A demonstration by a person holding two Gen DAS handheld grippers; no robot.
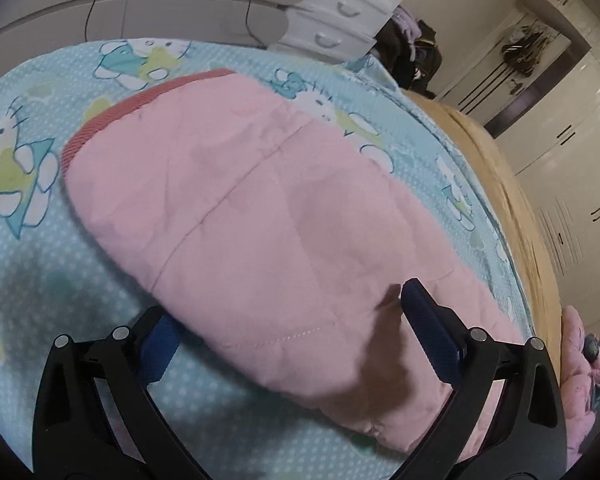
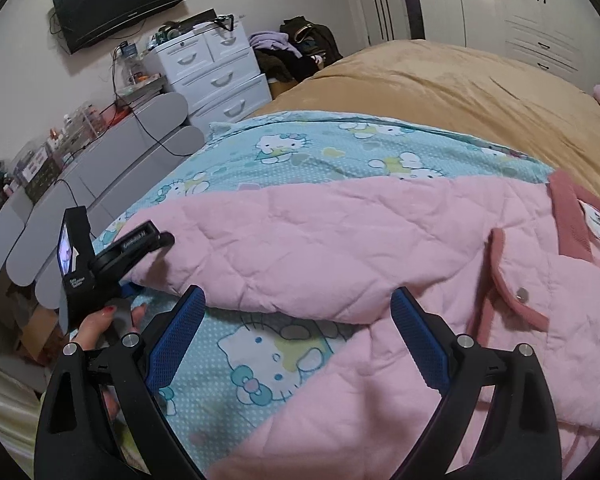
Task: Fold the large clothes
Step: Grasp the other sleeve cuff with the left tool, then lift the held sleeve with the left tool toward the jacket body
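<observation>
A pink quilted jacket [image 2: 380, 240] lies spread on a bed with a blue cartoon-cat sheet [image 2: 260, 360]. Its sleeve [image 1: 260, 208], with a darker ribbed cuff [image 1: 112, 116], stretches away in the left wrist view. My left gripper [image 1: 288, 320] is open, its jaws standing on either side of the sleeve's near part; it also shows in the right wrist view [image 2: 100, 264], at the jacket's left edge. My right gripper [image 2: 298, 312] is open, just above the jacket's lower edge and the sheet. The collar with a white label [image 2: 596, 220] lies at the right.
A tan blanket [image 2: 460, 92] covers the far side of the bed. White drawers [image 2: 216, 76], a grey cabinet [image 2: 100, 168] with cables, a wall TV [image 2: 120, 0] and white wardrobes [image 2: 520, 8] stand around the bed. Dark clothes are piled beside the drawers [image 2: 300, 48].
</observation>
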